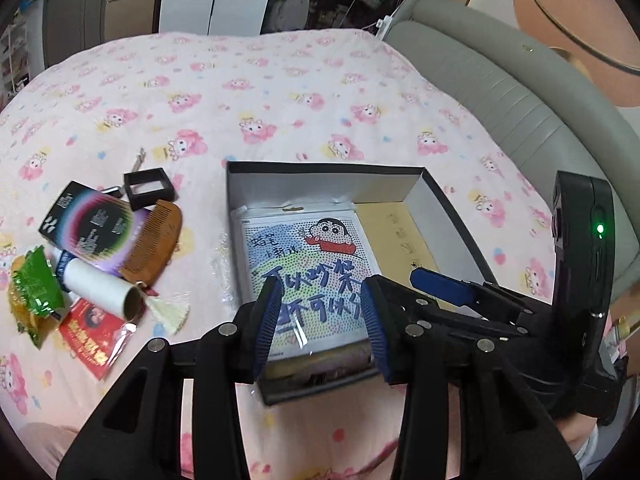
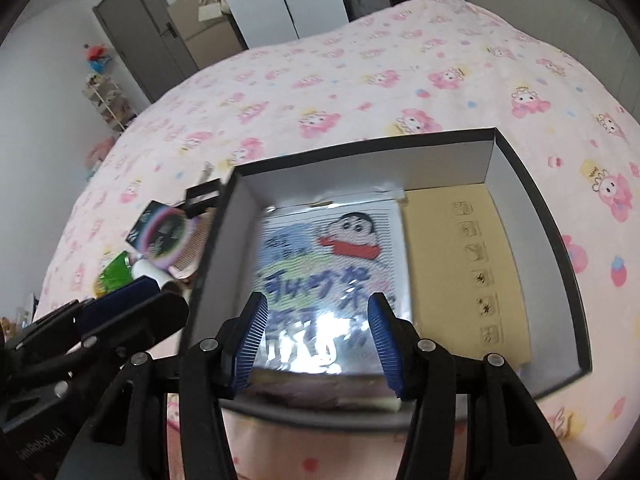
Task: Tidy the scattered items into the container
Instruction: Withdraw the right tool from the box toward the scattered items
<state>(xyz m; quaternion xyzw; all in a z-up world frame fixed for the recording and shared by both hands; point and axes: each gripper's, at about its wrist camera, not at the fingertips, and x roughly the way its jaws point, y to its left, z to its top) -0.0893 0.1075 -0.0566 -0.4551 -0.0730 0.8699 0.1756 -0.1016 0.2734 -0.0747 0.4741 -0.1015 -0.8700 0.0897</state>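
- Scattered items lie heaped on the pink bedspread point(image 1: 280, 92), well off to the left of the left gripper point(image 1: 320, 320)'s fingers: a green snack packet point(image 1: 32, 288), a red packet point(image 1: 90, 330), a white tube point(image 1: 102, 286), a dark printed box point(image 1: 90, 226), a wooden comb point(image 1: 154, 240) and a small black frame point(image 1: 149, 189)
- Between and just beyond those fingers sits the open black box point(image 1: 448, 208), with a cartoon bead-art pack point(image 1: 308, 264) lying flat inside on its left side
- Left gripper's fingers stand apart, nothing between them, hovering over the box's near edge
- Right gripper point(image 2: 320, 336) is spread too and holds nothing; it hangs above the pack, and bare tan floor shows to the right of its fingers
- I'd judge the heap is what remains: take one piece at a time, pinch the tube across its body, and lay flat packets onto that free tan side so nothing rides up over the rim
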